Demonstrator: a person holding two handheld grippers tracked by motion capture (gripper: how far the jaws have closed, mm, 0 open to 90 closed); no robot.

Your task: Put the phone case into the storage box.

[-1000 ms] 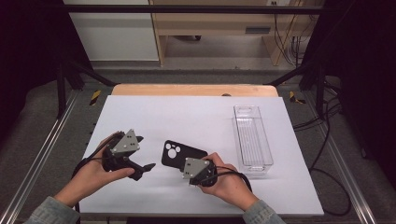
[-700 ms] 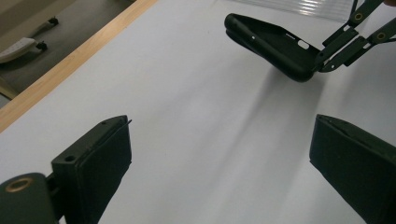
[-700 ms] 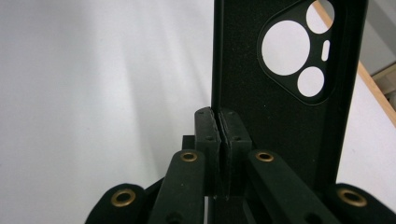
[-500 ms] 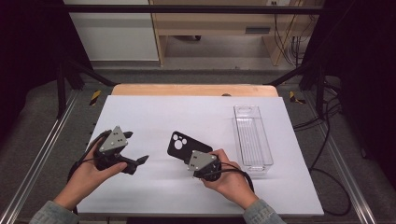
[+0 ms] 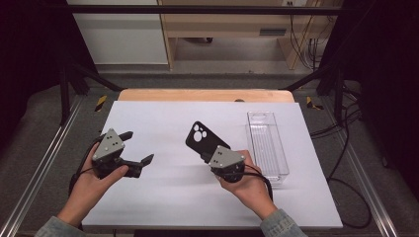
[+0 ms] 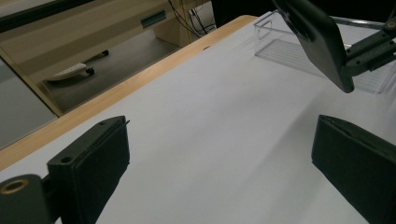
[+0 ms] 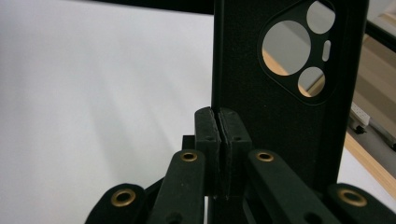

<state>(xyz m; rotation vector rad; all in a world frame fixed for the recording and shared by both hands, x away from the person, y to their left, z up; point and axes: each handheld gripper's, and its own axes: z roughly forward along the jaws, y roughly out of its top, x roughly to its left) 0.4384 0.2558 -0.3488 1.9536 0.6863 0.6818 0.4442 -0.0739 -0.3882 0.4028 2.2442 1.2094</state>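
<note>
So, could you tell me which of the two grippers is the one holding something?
The right gripper: its jaws are shut on the edge of the black phone case, lifted off the table. The left gripper stands open with nothing between its jaws.

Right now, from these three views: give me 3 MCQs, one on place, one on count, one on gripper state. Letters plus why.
1. Where is the clear tray?
A. on the table's right part
B. at the left edge
C. on the floor

2. How many round holes are in the camera cutout of the phone case?
A. one
B. three
C. five

3. The left gripper is:
A. shut on the case
B. shut on nothing
C. open

Answers:
1 A: the high view shows it right of the right gripper.
2 B: the right gripper view shows three.
3 C: its jaws stand wide apart over bare table.
</note>
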